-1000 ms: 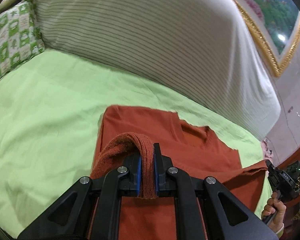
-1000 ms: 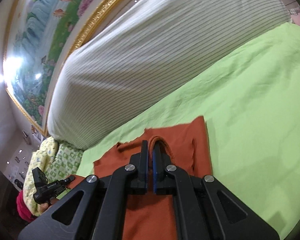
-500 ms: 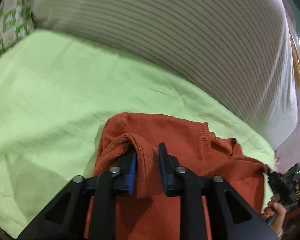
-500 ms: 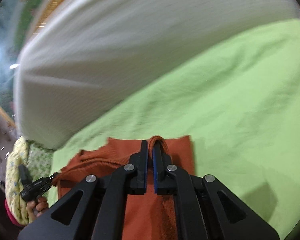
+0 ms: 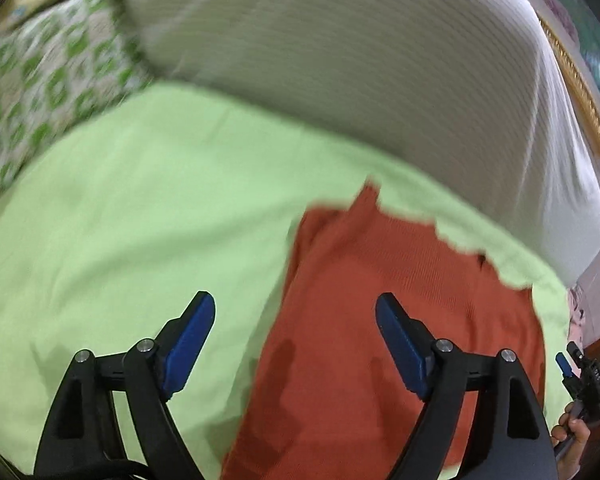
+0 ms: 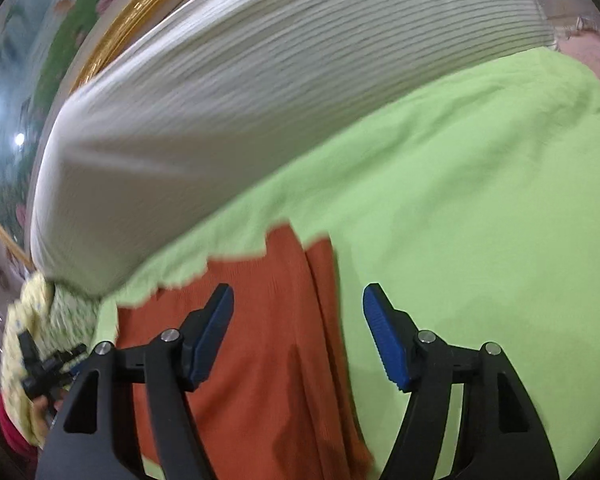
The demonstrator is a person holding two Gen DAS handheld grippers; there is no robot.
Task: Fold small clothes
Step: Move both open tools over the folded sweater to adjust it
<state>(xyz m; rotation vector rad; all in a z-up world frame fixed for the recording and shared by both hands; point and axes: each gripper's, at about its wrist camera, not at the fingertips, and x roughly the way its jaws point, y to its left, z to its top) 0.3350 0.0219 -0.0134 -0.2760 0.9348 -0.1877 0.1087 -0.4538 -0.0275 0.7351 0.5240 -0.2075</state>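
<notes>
Orange knit top lies flat on the green bedsheet, in front of the striped cover. Left gripper and right gripper have both just been opening; fingers now spread wide, nothing between them, where a second ago each pinched a bunched edge of the knit. The hem is released, so this fold looks laid down; next is likely smoothing or another fold. No containers in view.
</notes>
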